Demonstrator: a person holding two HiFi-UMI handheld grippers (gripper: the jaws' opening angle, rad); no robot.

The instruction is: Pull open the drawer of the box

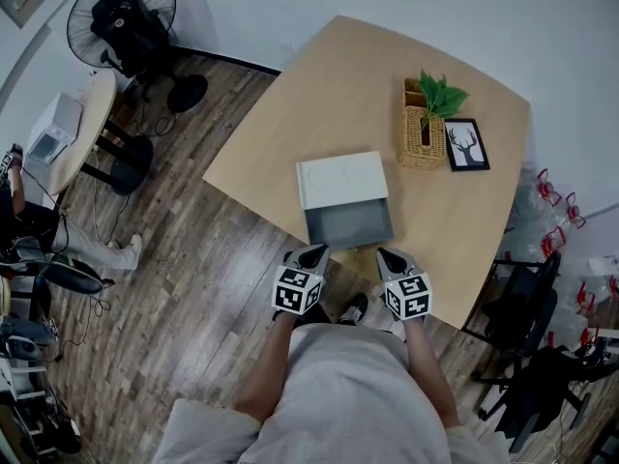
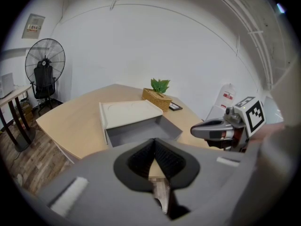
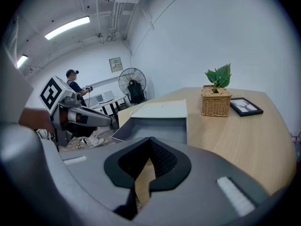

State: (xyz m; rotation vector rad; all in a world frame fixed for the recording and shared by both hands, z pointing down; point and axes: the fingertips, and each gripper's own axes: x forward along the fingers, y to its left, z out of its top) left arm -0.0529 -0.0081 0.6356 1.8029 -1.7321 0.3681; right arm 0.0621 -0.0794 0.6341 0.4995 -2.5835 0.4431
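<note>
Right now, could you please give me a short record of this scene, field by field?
table: light wood
box: white, near the table's front edge
drawer: grey, pulled out toward the person, nothing visible inside
left gripper: jaws together, empty, just short of the drawer
right gripper: jaws together, empty, just short of the drawer
wicker basket: behind the box, holds a green plant
picture frame: lying flat beside the basket

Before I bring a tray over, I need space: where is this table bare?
Widest bare patch: the table left of and beyond the box, up to the far edges. A smaller one lies right of the open drawer, nearer than the picture frame. Crowded: the wicker basket and frame, close together.
</note>
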